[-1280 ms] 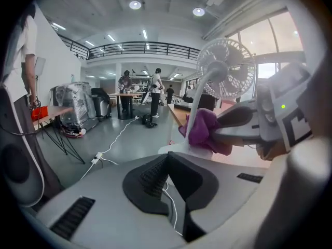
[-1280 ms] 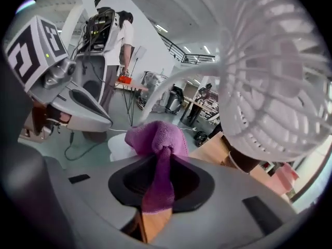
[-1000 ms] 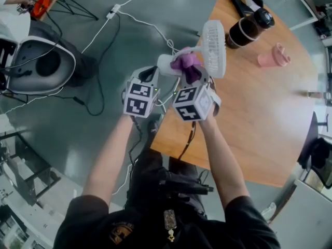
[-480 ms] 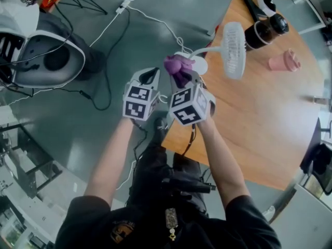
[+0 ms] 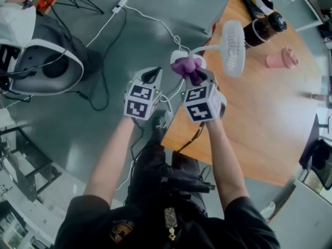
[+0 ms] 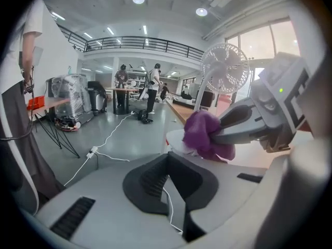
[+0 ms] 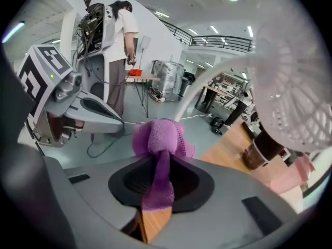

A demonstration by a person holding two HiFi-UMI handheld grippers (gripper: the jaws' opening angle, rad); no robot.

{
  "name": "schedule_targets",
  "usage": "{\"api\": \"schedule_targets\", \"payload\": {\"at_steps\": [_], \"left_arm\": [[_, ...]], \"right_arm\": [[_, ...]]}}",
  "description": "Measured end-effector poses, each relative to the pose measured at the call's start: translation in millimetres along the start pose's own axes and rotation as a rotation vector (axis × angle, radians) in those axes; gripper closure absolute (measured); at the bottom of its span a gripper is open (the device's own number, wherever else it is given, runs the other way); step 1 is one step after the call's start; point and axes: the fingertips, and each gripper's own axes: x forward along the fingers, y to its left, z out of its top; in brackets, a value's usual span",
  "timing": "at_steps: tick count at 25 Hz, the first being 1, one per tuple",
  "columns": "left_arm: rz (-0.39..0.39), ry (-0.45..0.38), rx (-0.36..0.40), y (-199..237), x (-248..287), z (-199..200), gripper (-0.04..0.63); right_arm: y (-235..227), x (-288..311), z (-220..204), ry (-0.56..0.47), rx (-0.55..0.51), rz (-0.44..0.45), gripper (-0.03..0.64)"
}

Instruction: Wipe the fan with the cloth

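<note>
the left gripper (image 5: 150, 75) has its jaws pressed together on nothing, just beside the right gripper (image 5: 201, 79), which pinches the purple cloth (image 5: 189, 66); the bunched cloth touches the round base of the white fan (image 5: 233, 48), whose head stands over the wooden table (image 5: 259, 118), with a dark cup (image 5: 262, 27) on the table beyond it

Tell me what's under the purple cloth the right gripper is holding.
The fan's white base lies under the cloth; only its rim shows beside it. The cloth covers the rest, so contact cannot be confirmed.
</note>
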Motion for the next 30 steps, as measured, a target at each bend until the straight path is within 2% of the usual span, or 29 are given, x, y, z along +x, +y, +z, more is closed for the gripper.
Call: {"api": "schedule_targets", "payload": {"at_steps": [3, 7, 13, 17, 20, 22, 23, 27, 30], "left_arm": [[-0.018, -0.001, 0.01, -9, 6, 5, 0.591], [-0.031, 0.004, 0.027, -16, 14, 12, 0.591], [-0.034, 0.036, 0.064, -10, 28, 12, 0.591], [-0.043, 0.04, 0.067, -8, 34, 12, 0.591], [-0.046, 0.04, 0.061, -4, 33, 10, 0.591], [-0.038, 0.049, 0.048, -1, 25, 0, 0.591], [-0.029, 0.055, 0.041, 3, 20, -5, 0.591], [0.005, 0.054, 0.023, 19, 2, -8, 0.591], [0.011, 0.045, 0.018, 23, -6, -9, 0.591]], "right_arm": [[-27, -5, -10, 0.011, 0.003, -0.098, 0.531], [-47, -2, 5, -0.007, -0.101, -0.227, 0.532], [-52, 12, 29, -0.034, -0.174, -0.281, 0.532], [-43, 5, 17, 0.015, -0.179, -0.215, 0.535], [-8, -6, 1, 0.05, -0.098, -0.061, 0.535], [24, -9, 1, 0.033, -0.048, 0.048, 0.534], [34, -7, 7, 0.016, -0.029, 0.075, 0.534], [37, 14, 45, -0.058, 0.064, 0.062, 0.534], [39, 29, 60, -0.063, 0.117, 0.042, 0.534]]}}
